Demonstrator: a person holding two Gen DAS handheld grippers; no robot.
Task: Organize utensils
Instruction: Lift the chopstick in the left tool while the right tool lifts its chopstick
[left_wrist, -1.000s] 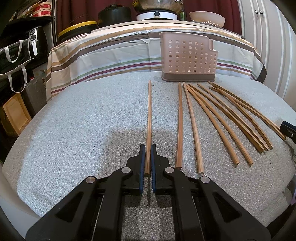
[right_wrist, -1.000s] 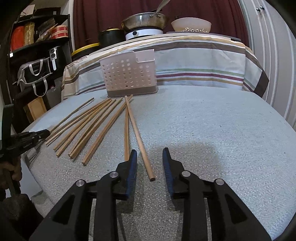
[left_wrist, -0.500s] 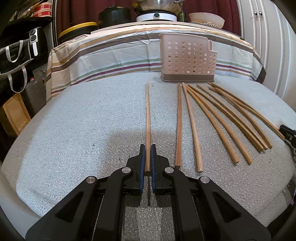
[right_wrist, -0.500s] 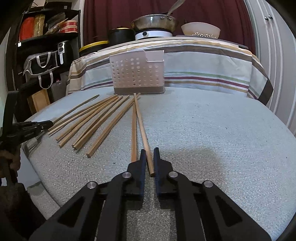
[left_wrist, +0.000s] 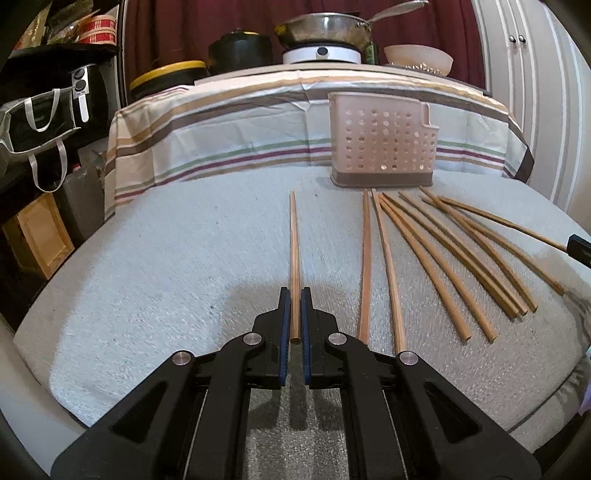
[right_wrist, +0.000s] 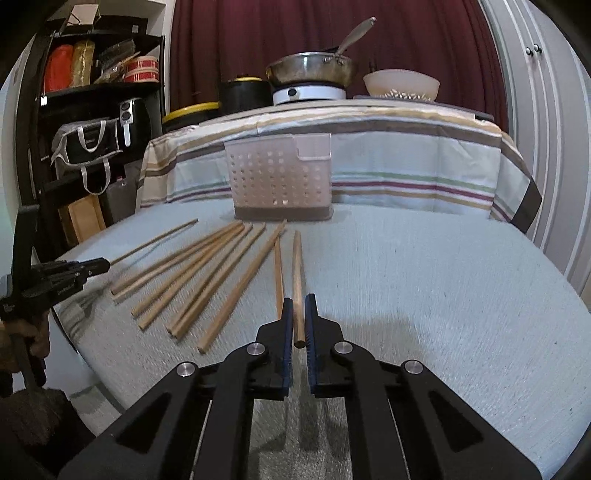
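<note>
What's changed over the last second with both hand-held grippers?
The right hand-held gripper closed on the near end of a chopstick and lifted it off the cloth. The left hand-held gripper stays shut on its own chopstick. The other chopsticks and the caddy are unmoved.

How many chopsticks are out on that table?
10 chopsticks: one in the left gripper, one in the right gripper, and eight fanned out between them before the basket. Some overlap, so the count may be slightly off.
</note>
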